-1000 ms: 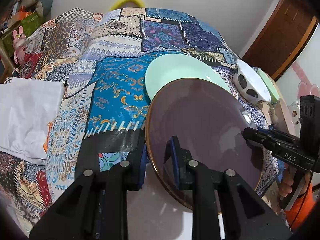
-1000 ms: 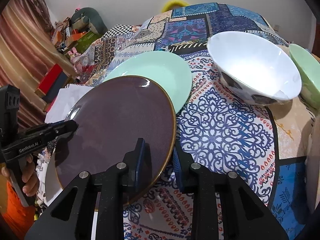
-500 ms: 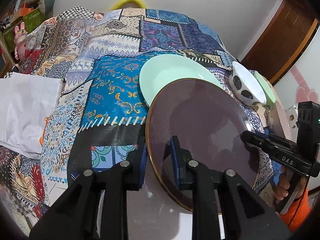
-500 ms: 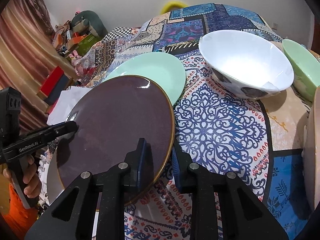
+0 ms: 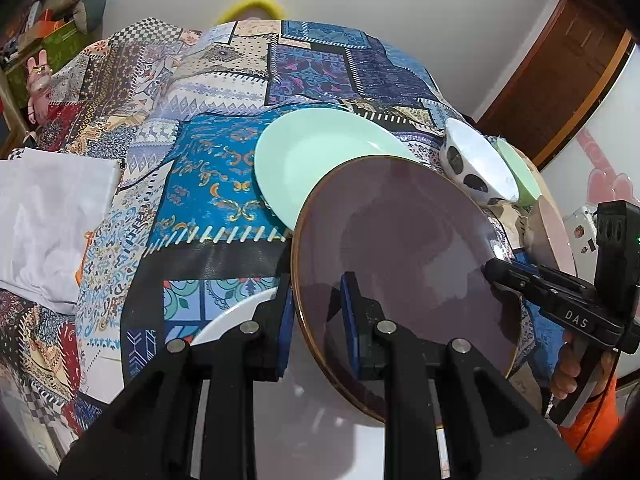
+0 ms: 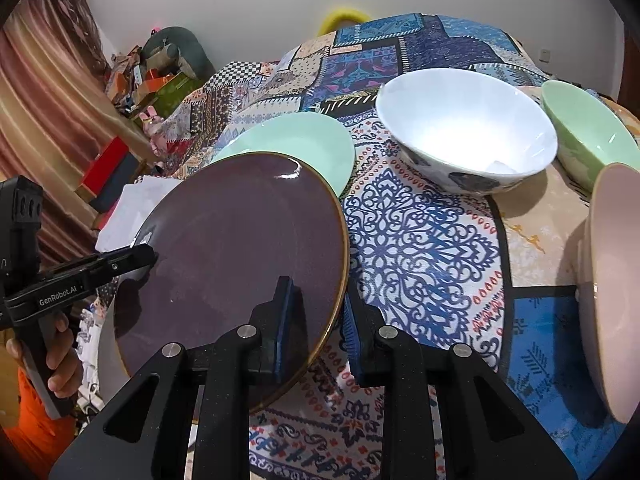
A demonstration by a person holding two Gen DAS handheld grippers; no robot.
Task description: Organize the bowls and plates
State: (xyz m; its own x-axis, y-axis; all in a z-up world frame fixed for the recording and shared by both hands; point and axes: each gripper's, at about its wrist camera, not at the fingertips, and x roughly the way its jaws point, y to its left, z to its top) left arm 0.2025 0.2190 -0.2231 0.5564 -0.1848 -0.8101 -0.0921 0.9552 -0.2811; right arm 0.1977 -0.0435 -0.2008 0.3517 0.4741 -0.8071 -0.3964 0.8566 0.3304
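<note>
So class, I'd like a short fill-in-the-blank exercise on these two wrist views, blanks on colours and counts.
1. Both grippers grip the rim of the ____ plate.
2. The plate lying on the tablecloth behind it is mint ____.
3. The white bowl has dark ____ outside.
4. The left gripper and right gripper make ____ grippers.

Answers: purple; green; spots; two

The left gripper and the right gripper face each other, each with its blue-padded fingers closed on opposite rims of the dark purple plate. A bare hand grasps the left gripper's handle.
</note>
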